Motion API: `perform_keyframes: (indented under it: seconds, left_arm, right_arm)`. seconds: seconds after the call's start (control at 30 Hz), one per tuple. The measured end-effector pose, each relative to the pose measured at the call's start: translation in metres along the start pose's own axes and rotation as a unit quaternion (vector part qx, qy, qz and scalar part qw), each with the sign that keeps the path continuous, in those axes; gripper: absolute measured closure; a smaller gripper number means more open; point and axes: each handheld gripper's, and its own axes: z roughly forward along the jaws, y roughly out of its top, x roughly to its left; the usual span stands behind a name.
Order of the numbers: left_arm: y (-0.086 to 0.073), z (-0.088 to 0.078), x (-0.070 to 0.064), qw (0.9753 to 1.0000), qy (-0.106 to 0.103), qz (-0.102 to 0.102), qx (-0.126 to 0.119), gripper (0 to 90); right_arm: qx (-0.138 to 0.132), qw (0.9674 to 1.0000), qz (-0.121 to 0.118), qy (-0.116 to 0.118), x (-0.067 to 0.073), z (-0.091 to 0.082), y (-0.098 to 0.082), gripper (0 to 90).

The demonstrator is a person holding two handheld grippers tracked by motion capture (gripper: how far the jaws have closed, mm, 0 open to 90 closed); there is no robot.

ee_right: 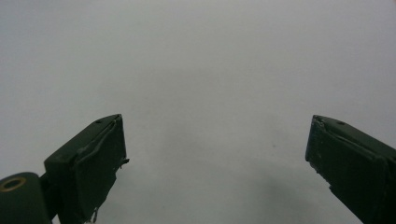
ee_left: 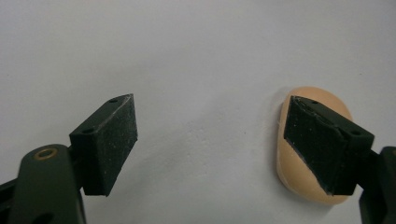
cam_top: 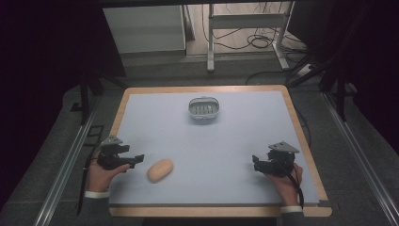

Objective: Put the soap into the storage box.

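Pale blue matting point(cam_top: 211, 150) was spread over the wooden table. Toward its far edge an empty grey basket point(cam_top: 204, 108) was set. Both the left gripper point(cam_top: 134, 159) and right gripper point(cam_top: 255, 161) were held wide open, nothing gripped; a tan oval piece point(cam_top: 160, 170) was seen just beside the left.

In the left gripper view, one black jaw of the left tongs point(ee_left: 210, 144) covers part of the smooth peach-coloured oval lump point(ee_left: 299, 172), so its full outline is hidden. In the high view, what lies inside the small grey oval slatted dish point(cam_top: 204, 108) is too small to tell. There the person's sleeves are cut off by the bottom edge, and the surroundings of the pale blue-topped desk point(cam_top: 211, 141) sink into darkness at both sides.
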Motion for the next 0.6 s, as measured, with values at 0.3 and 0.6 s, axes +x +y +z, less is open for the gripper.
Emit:
perform_keyframes:
  seconds: [0.3,0.6]
  left_arm:
    - [0.000,0.004,-0.002,0.9999,-0.001,0.008,0.009,18.5]
    - [-0.001,0.002,-0.011,0.9999,0.012,0.008,0.008,18.9]
  right_arm:
    - [-0.032,0.9993,0.008,0.020,-0.014,-0.016,-0.001,8.1]
    - [-0.041,0.9983,0.014,0.037,-0.021,-0.022,0.000,8.2]
